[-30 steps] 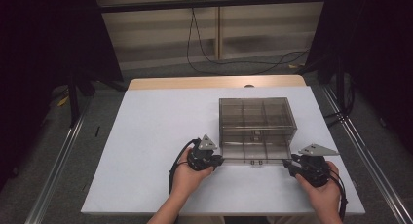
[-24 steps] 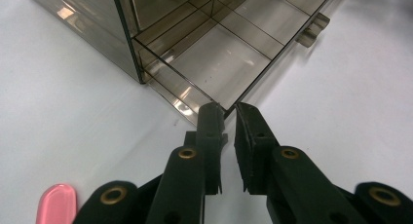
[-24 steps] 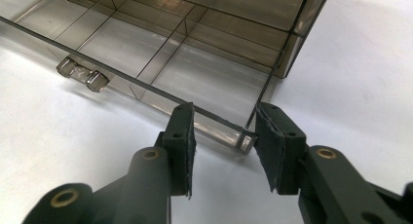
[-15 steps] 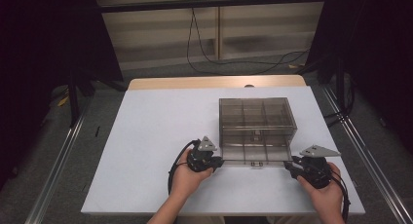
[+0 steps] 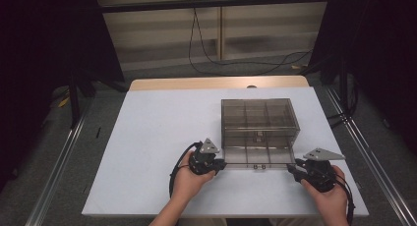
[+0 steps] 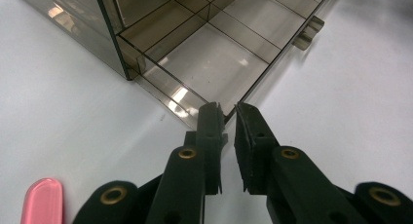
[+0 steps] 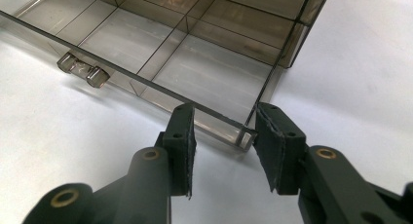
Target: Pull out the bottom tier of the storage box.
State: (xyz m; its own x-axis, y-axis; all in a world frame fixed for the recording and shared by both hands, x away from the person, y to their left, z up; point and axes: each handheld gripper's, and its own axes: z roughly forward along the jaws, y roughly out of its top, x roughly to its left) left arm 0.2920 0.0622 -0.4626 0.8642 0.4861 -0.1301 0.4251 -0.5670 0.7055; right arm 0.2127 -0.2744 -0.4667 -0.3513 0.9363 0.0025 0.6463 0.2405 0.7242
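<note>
Two claws at front corners of smoked acrylic drawer [image 5: 257,157], pulled out from compartment box [image 5: 259,119] on white surface [image 5: 157,137]. Left claw [image 6: 229,109] nearly pressed together on corner; right claw [image 7: 221,119] spread astride corner. Move both evenly, keep drawer square.

White table [image 5: 147,137], grey floor [image 5: 59,152], dark surroundings, perhaps curtains.

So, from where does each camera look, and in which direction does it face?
High view: above the person's side, facing forward and down on the table; both forearms, the left gripper and right gripper at the clear box.
Left gripper view: rides the left gripper, jaws nearly closed at a drawer corner.
Right gripper view: rides the right gripper, jaws apart around the other corner.
Both gripper views share the drawer handle.
</note>
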